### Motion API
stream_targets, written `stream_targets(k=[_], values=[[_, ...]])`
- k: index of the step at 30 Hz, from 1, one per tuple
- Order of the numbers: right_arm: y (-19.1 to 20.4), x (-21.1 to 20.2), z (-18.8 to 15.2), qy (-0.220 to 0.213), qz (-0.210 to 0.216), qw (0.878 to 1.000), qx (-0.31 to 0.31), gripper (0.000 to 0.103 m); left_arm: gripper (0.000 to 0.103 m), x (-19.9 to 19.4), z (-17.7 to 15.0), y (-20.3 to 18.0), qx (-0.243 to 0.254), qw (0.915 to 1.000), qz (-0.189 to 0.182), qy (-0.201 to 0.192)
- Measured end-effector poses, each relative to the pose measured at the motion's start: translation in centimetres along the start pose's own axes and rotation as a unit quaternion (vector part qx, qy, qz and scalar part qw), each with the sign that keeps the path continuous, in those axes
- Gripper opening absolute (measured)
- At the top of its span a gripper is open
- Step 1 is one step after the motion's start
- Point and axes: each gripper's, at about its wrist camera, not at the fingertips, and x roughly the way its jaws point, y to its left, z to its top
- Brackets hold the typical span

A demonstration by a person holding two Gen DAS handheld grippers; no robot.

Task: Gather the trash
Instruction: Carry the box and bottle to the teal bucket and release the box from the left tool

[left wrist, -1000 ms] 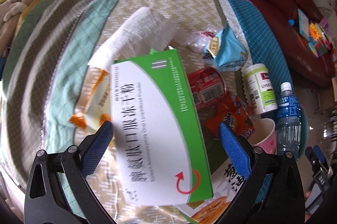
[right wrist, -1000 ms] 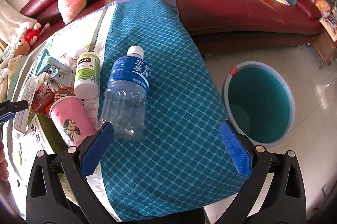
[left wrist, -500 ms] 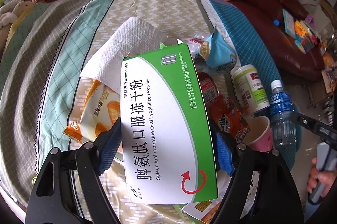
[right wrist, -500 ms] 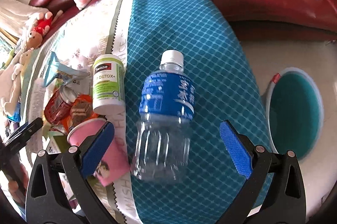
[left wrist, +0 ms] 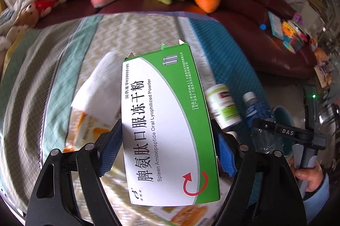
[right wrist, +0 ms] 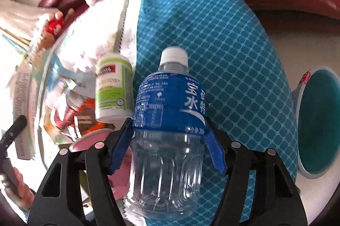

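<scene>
I have my left gripper pinching the flat green-and-white cardboard medicine box by its long edges, the blue pads pressed against both sides and the box lifted clear of the litter on the patterned cloth that covers the tabletop. My right gripper is closing on the clear plastic water bottle with a blue label and white cap; the bottle sits between the jaws, standing on the blue part of the cloth, and the pads look to be touching it just under the label.

As I judge it, the job is barely begun. The round teal bin with a pale rim stands on the floor beside the tabletop, and what I can see of its inside looks empty. Left on the cloth are a white-and-green supplement bottle just beside the water bottle, a red drinks can, a pink paper cup, an orange snack wrapper and a crumpled white paper towel. Both held items have yet to reach the bin.
</scene>
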Motion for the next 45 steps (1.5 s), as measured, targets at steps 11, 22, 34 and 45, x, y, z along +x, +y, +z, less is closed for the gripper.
stream_targets(k=[11,22,34,45], values=[[-7.2,-6.6,-1.9,-0.055,0.053,0.995,0.071,0.062,0.079,2.1,1.8,-12.0,0.096,0.9943,-0.044,0.012],[-5.6,-1.1,-3.4,0.037,0.049,0.997,0.037,0.063,0.079,3.7,1.5,-12.7,0.087,0.9950,-0.038,0.031],[-3.9,0.3,-2.6,0.031,0.028,0.999,0.015,0.064,0.079,4.3,2.0,-9.9,0.061,0.9969,-0.031,0.038],[-15.7,-11.9,-3.6,-0.134,0.018,0.981,0.137,0.064,0.079,7.4,1.7,-21.7,0.158,0.9815,-0.083,0.068]])
